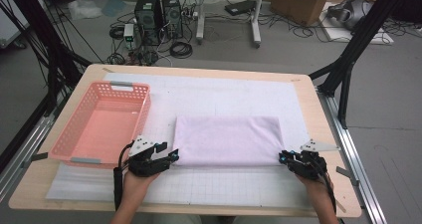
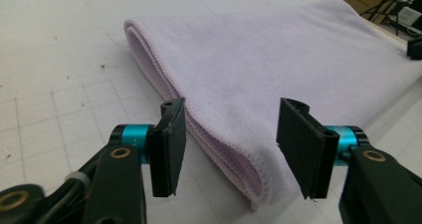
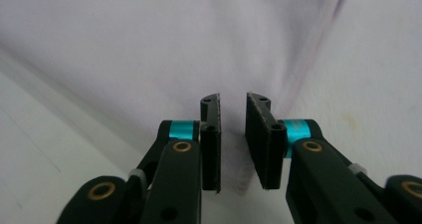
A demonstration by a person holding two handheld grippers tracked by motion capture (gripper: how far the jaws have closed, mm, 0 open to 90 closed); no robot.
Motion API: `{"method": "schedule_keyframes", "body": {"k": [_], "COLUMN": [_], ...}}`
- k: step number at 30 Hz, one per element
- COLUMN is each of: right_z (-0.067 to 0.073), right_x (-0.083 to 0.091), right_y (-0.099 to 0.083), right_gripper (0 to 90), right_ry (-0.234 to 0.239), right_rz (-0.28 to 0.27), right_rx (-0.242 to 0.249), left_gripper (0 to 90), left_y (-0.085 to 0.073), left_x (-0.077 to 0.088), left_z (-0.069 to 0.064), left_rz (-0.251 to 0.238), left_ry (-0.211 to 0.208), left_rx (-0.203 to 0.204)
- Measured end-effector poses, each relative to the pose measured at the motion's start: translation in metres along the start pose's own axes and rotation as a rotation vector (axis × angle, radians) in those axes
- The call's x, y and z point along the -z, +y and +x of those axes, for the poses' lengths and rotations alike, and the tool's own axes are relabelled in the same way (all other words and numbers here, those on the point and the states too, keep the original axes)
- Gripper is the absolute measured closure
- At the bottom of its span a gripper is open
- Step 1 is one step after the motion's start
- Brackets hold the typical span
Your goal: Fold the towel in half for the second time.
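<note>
Straddling the near left corner of the folded lilac fleece cloth (image 2: 278,59), the left gripper (image 2: 229,149) stands open, pads clear of the stitched edges. The right gripper (image 3: 233,144) has its jaws narrowly parted around the cloth's near right corner; whether they pinch is unclear. From above, a pink perforated plastic basket (image 1: 99,122) sits left of the cloth on the white gridded mat (image 1: 224,189).

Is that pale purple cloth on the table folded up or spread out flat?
Folded. The cloth lies as a neat rectangle, and in the left gripper view its near edge shows stacked layers curving round a fold.
</note>
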State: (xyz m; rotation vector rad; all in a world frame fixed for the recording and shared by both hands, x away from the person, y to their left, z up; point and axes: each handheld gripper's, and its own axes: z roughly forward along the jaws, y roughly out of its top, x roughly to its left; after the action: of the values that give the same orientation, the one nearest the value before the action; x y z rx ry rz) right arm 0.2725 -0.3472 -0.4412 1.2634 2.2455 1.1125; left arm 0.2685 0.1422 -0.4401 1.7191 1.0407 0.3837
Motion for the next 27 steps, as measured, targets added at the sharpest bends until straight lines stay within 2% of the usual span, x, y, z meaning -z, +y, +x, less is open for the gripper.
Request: {"method": "schedule_keyframes", "body": {"k": [1, 2, 3, 5, 7, 11, 13, 15, 18, 23, 27], "right_z": [-0.002, -0.005, -0.005, -0.009, -0.01, -0.011, -0.01, -0.007, -0.003, -0.003, -0.003], "right_x": [0.001, 0.008, 0.008, 0.016, 0.024, 0.034, 0.036, 0.036, 0.035, 0.034, 0.035], "right_y": [-0.003, -0.006, -0.006, -0.009, -0.01, -0.007, -0.006, -0.004, -0.002, -0.002, -0.002], "right_gripper": [77.0, 72.7, 72.7, 69.4, 65.2, 47.1, 40.4, 32.8, 24.9, 21.7, 21.4], "right_ry": [0.0, -0.007, -0.007, -0.009, -0.025, -0.063, -0.079, -0.097, -0.097, -0.088, -0.086], "right_rz": [0.01, -0.008, -0.008, -0.043, -0.078, -0.172, -0.195, -0.199, -0.21, -0.212, -0.21], "right_rx": [0.004, -0.021, -0.021, -0.051, -0.052, -0.062, -0.058, -0.033, -0.001, 0.011, 0.013], "left_gripper": [42.3, 41.3, 41.3, 40.1, 39.0, 36.3, 34.8, 33.4, 30.6, 22.9, 22.4], "left_y": [0.0, 0.0, 0.001, 0.001, 0.002, 0.003, 0.003, 0.003, 0.003, 0.005, 0.005], "left_x": [0.0, 0.001, 0.001, 0.002, 0.003, 0.005, 0.006, 0.006, 0.004, 0.005, 0.005], "left_z": [0.001, 0.001, 0.002, 0.002, 0.003, 0.002, 0.002, 0.002, 0.001, -0.002, -0.004], "left_rz": [-0.001, 0.0, -0.001, -0.004, -0.008, -0.014, -0.014, -0.014, -0.013, -0.017, -0.025], "left_ry": [0.002, -0.001, 0.0, -0.003, -0.006, -0.006, -0.007, -0.003, -0.001, -0.006, -0.01], "left_rx": [-0.001, -0.002, 0.0, -0.004, -0.011, -0.021, -0.023, -0.029, -0.028, -0.035, -0.036]}}
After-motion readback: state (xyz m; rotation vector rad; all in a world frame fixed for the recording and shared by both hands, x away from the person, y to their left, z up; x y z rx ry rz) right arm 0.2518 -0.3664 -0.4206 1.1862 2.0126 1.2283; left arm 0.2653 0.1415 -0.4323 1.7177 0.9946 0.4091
